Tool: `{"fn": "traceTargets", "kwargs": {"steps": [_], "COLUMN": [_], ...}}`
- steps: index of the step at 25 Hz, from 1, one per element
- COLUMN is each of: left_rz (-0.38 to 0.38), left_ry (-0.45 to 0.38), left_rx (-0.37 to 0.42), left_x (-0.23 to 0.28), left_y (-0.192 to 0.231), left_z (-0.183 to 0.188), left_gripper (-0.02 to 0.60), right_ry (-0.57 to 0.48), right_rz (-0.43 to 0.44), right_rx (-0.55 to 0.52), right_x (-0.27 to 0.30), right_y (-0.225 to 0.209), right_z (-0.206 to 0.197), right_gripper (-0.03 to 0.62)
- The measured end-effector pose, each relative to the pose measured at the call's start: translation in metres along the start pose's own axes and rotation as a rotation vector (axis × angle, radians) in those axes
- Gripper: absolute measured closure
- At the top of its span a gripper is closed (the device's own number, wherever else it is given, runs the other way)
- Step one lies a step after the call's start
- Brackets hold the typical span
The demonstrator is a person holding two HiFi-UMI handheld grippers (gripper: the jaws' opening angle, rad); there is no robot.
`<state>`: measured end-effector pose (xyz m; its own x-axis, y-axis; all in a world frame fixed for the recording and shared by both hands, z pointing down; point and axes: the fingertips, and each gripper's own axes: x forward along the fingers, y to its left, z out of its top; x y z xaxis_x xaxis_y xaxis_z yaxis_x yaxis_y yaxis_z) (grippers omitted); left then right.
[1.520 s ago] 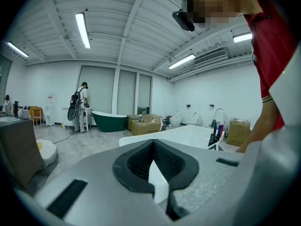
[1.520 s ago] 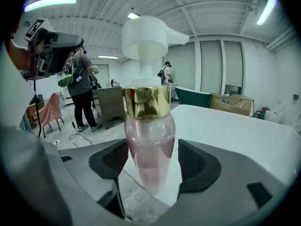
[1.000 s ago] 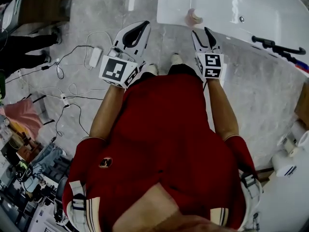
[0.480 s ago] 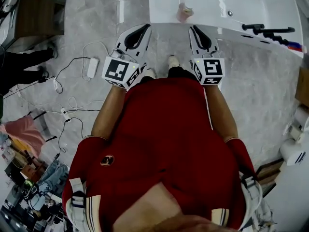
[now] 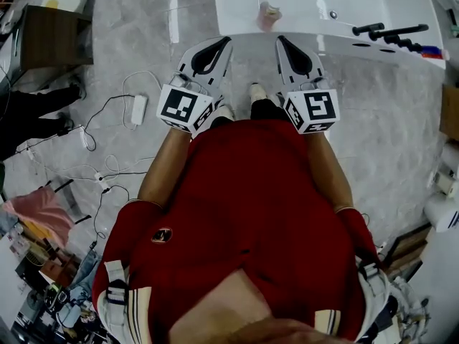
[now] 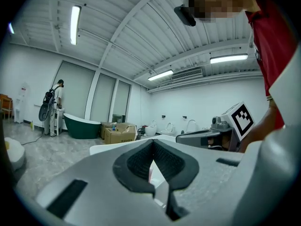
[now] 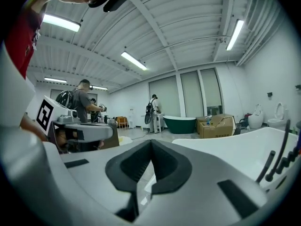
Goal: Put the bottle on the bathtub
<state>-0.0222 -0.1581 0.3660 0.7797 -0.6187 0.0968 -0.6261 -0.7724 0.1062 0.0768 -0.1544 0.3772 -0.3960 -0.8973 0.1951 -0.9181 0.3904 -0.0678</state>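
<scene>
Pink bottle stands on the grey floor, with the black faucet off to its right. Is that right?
No. The head view shows the bottle on the white bathtub, not on the floor. The black faucet is off to its right, as stated.

— What is shown at the right claw (image 7: 151, 142)?
— Its jaws have just been closed. The tips are pressed together, and nothing is held between them.
— And past the jaws?
— A white bathtub (image 7: 225, 149) is seen just beyond, to the right, with black fittings (image 7: 266, 165) at its far edge. Well behind, a green tub (image 7: 181, 125) and cardboard boxes (image 7: 217, 125) are set on the floor. A person with a backpack (image 7: 153, 108) is seen beside the green tub.
</scene>
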Motion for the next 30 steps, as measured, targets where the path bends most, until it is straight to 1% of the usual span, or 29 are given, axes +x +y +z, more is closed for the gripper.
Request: {"fn": "traceTargets", "kwargs": {"steps": [3,6,14,19,30], "left_rz": [-0.014,-0.020,-0.023,-0.015,-0.028], "left_ry": [-0.013,-0.019,-0.036,-0.037,-0.028], "left_rx": [-0.003,-0.009,-0.021,-0.026,-0.016], "left_x": [-0.004,-0.008,-0.016,-0.018,-0.011], "left_y": [-0.003,-0.005,-0.008,-0.007,-0.013], "left_z": [0.004,0.004,0.004,0.002,0.004], "left_gripper": [0.574,0.575,0.575,0.575,0.574], "right_ry": [-0.020,-0.031,-0.013,-0.010,-0.008], "right_rz": [0.026,0.045,0.076,0.072,0.047], "right_rx": [0.017,0.012,-0.009,-0.011,-0.001], "right_x": [-0.003,-0.006,-0.010,-0.013,-0.019], "right_y": [0.014,0.025,0.044,0.042,0.028], "right_z": [0.010,0.016,0.010,0.007,0.001], "right_gripper": [0.595,0.595,0.595,0.595,0.595]}}
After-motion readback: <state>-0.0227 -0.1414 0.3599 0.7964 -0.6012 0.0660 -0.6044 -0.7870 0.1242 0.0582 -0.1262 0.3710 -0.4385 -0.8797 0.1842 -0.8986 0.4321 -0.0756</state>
